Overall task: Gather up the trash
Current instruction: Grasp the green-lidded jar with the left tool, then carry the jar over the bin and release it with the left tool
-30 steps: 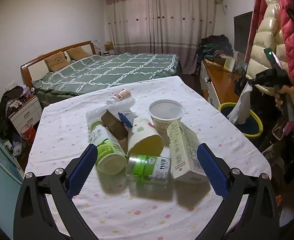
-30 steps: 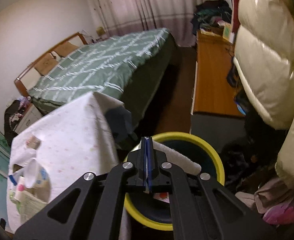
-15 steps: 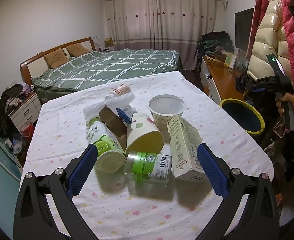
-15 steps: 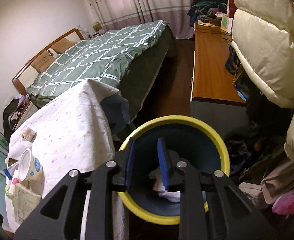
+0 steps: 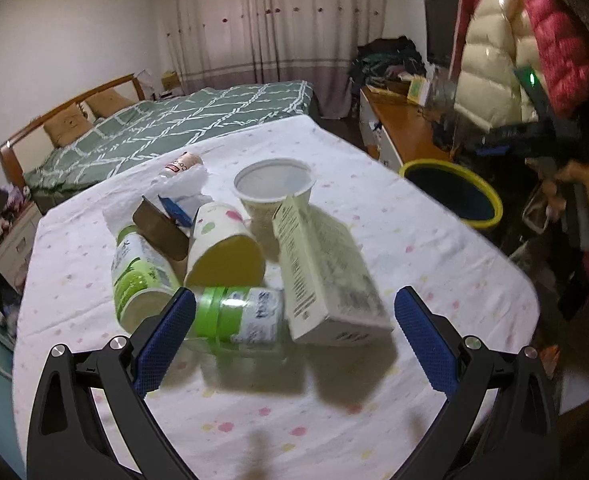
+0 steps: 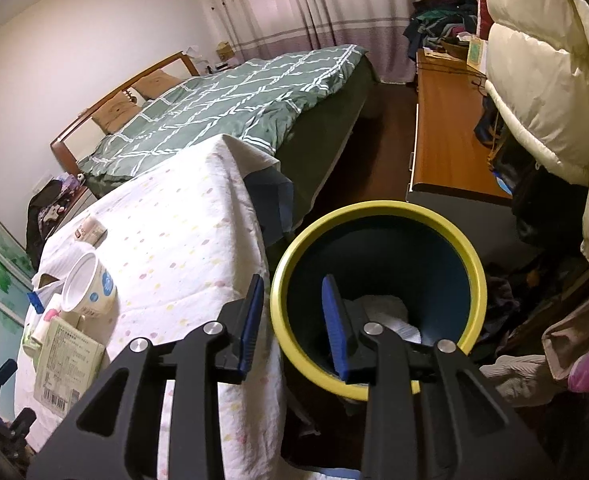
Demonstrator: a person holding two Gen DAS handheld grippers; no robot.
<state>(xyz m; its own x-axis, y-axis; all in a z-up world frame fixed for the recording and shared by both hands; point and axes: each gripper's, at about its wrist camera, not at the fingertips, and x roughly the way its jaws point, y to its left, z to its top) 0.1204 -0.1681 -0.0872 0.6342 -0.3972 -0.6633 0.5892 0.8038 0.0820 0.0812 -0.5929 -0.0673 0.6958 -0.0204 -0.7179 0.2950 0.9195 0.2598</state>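
Note:
A pile of trash lies on the table (image 5: 434, 248): a pale green carton (image 5: 326, 276), a small green-capped bottle (image 5: 238, 314), a green-label bottle (image 5: 138, 276), a tipped paper cup (image 5: 222, 248) and an upright white cup (image 5: 272, 188). My left gripper (image 5: 294, 332) is open, just short of the small bottle and carton. My right gripper (image 6: 292, 314) is open and empty over the near rim of the yellow-rimmed bin (image 6: 378, 212), which holds a white tissue (image 6: 386, 314). The bin also shows in the left wrist view (image 5: 450, 192).
A white cloth (image 5: 146, 204), a brown piece (image 5: 158, 228) and a small pink-label bottle (image 5: 182, 162) lie behind the pile. A bed (image 6: 222, 104) stands beyond the table, a wooden desk (image 6: 446, 136) beyond the bin, and hanging jackets (image 6: 542, 80) at right.
My right gripper opened and let the white tissue fall into the bin, then drew back toward the table. My left gripper moved closer to the pile.

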